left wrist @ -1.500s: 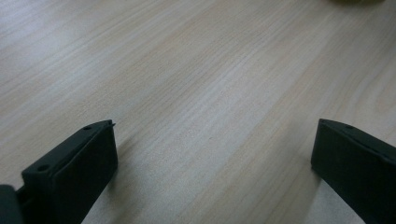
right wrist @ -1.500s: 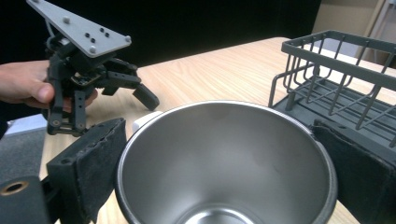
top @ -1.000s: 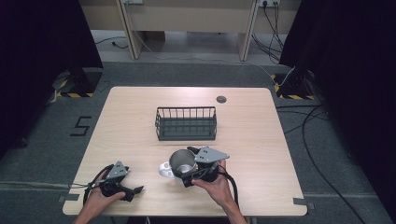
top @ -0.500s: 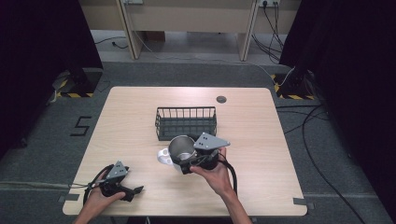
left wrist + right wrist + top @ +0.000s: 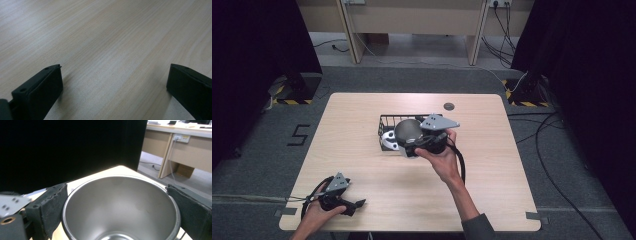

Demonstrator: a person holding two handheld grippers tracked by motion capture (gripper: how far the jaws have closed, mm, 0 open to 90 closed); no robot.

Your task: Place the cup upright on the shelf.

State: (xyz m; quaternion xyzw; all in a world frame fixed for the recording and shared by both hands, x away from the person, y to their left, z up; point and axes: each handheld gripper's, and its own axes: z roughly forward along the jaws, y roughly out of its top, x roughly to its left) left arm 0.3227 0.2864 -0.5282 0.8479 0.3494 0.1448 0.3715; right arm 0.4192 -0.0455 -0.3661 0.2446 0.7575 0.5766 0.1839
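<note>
- We are in the carry-and-place step: our right gripper (image 5: 412, 145) is clamped on a steel cup (image 5: 408, 131), one jaw pressed against each side of its rim, as the right gripper view shows with the cup (image 5: 120, 207) wedged between the two black pads.
- In the high view the cup is off the tabletop (image 5: 492, 200) and sits over the near edge of the black wire basket (image 5: 384, 122), tipped so that its mouth faces the gripper.
- A pale, roundish item (image 5: 388, 140) lies at the basket's left end, just beside the cup; we cannot tell what it is.
- Our left gripper (image 5: 354, 205) rests at the near-left corner of the tabletop, well apart from the basket, with its jaws spread wide and nothing between them; the left gripper view shows bare wood between the pads.
- Next, we judge, we need to move the cup over a free part of the basket, clear of the pale item, lower it until it bears on the wire floor, and only then let the jaws part.
- The risk we see is the rim catching the basket's near wall.
</note>
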